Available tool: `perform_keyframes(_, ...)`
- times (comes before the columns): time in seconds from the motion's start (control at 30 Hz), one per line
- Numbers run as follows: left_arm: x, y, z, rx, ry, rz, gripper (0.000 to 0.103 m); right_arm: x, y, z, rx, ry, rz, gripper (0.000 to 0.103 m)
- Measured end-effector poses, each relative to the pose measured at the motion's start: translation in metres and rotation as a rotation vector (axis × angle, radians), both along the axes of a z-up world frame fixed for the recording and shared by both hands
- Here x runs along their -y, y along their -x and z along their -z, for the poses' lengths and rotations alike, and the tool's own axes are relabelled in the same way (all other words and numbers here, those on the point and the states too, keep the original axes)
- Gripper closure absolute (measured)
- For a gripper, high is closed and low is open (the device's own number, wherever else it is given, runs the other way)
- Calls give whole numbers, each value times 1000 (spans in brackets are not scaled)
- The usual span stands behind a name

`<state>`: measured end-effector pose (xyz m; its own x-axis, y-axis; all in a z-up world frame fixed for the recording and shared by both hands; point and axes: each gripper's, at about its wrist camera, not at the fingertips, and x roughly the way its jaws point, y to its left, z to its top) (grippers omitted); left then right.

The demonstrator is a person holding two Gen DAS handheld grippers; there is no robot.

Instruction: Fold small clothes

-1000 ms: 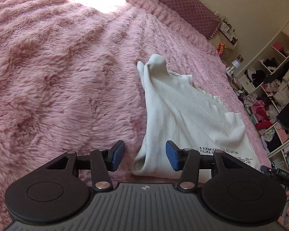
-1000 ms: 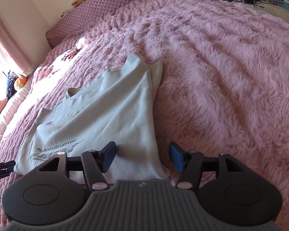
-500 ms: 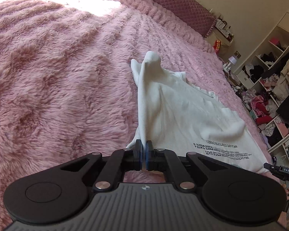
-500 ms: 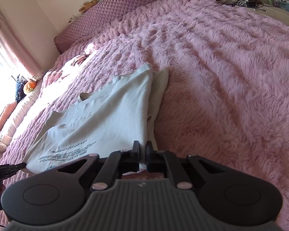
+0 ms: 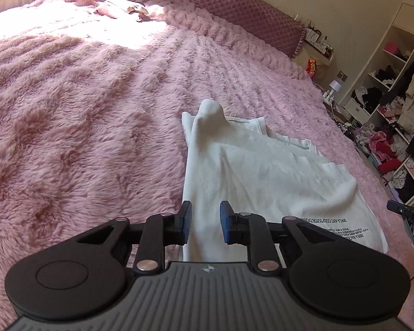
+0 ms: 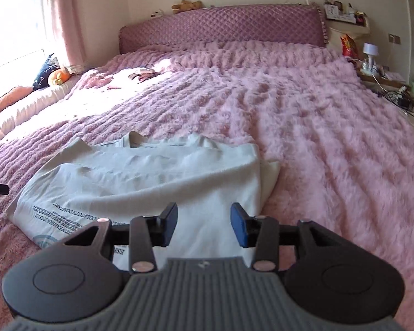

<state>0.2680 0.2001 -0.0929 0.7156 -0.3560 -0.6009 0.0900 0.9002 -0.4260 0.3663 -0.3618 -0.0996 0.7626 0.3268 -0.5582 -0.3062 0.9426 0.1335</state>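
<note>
One shirt (image 5: 262, 171) hem behind claw (image 5: 205, 222)

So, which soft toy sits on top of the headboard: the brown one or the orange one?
The brown teddy bear sits on the quilted headboard. The orange toy lies lower, by the curtain beside the bed.

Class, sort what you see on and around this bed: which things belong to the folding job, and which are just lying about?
Belongs to the job:
- white T-shirt
- left gripper, jaws apart
- right gripper, jaws apart

Just lying about:
- teddy bear on the headboard
- orange soft toy
- red snack bag
- small lamp
</note>
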Motion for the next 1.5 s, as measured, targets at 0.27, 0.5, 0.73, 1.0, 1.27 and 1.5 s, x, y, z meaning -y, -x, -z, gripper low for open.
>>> perform_keyframes(0.27,51,-26,15,5,6,92,61,-114,-131,-4,23,137,-274,64)
perform_keyframes(0.5,50,-31,38,-17,24,103,55,-156,-187,38,-67,228,-339,64)
perform_keyframes(0.73,49,-35,43,-30,37,113,53,-161,-194,59,-134,227,-395,103)
perform_keyframes(1.0,55,-37,45,-28,27,115,50,-151,-197,40,-31,151,-306,103)
perform_keyframes(1.27,51,-40,33,-7,46,102,49,-152,-197,52,-25,185,-210,82)
perform_keyframes(1.5,45,-86,12,72,134,58,43,-67,-163,21,53,173,-9,72)
